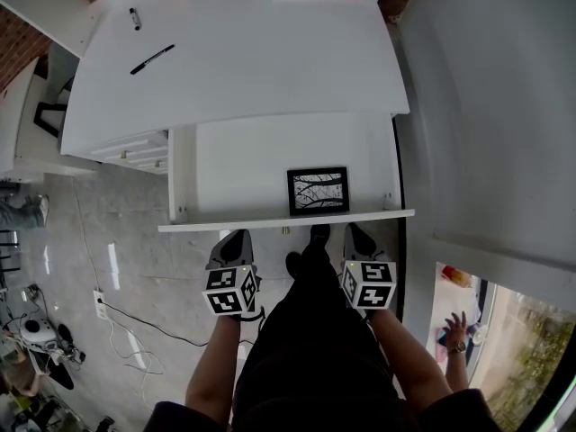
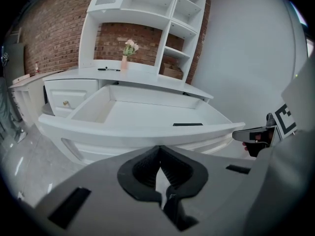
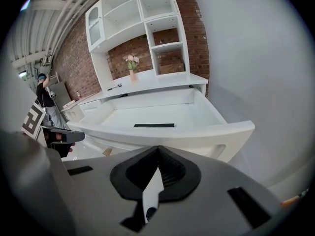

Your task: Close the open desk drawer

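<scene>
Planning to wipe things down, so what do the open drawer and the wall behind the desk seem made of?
Drawer: likely painted or laminated wood board; smooth, uniform white, soft sheen, squared panel edges. Wall: exposed red-brown brick, rough and unpainted, with visible mortar lines.

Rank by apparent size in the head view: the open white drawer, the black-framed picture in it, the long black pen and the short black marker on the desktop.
Open white drawer, largest by far.
Black-framed picture.
Long black pen.
Short black marker, smallest; pen and marker lie farther from the camera.
</scene>
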`<state>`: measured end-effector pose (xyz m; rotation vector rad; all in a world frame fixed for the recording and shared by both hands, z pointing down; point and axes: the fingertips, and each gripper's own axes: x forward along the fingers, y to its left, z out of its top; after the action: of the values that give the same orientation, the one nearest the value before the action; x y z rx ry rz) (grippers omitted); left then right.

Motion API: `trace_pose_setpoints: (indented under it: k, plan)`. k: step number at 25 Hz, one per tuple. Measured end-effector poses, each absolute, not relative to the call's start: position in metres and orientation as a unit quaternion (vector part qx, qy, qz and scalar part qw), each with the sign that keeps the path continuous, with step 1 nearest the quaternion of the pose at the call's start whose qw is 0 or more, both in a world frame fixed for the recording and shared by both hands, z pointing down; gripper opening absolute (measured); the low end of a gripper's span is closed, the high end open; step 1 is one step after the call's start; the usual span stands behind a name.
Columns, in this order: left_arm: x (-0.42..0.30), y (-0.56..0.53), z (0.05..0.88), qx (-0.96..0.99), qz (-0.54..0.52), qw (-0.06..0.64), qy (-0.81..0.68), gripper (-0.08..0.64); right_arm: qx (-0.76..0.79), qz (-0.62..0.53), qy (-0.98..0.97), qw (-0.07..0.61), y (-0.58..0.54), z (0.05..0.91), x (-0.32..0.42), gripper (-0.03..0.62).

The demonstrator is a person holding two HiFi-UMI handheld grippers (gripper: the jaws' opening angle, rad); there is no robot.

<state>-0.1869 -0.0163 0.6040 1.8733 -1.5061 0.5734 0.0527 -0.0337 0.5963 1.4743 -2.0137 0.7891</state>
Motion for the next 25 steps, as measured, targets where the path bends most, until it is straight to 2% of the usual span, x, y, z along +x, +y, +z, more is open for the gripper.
trace_pose_setpoints:
  k: [25]
  plan:
    - [-0.191, -0.079, 0.604, 0.695, 0.203, 0.341, -0.599, 0.009, 0.524, 0.275, -0.759, 0.270, -0.098, 0.600, 0.046, 0.005]
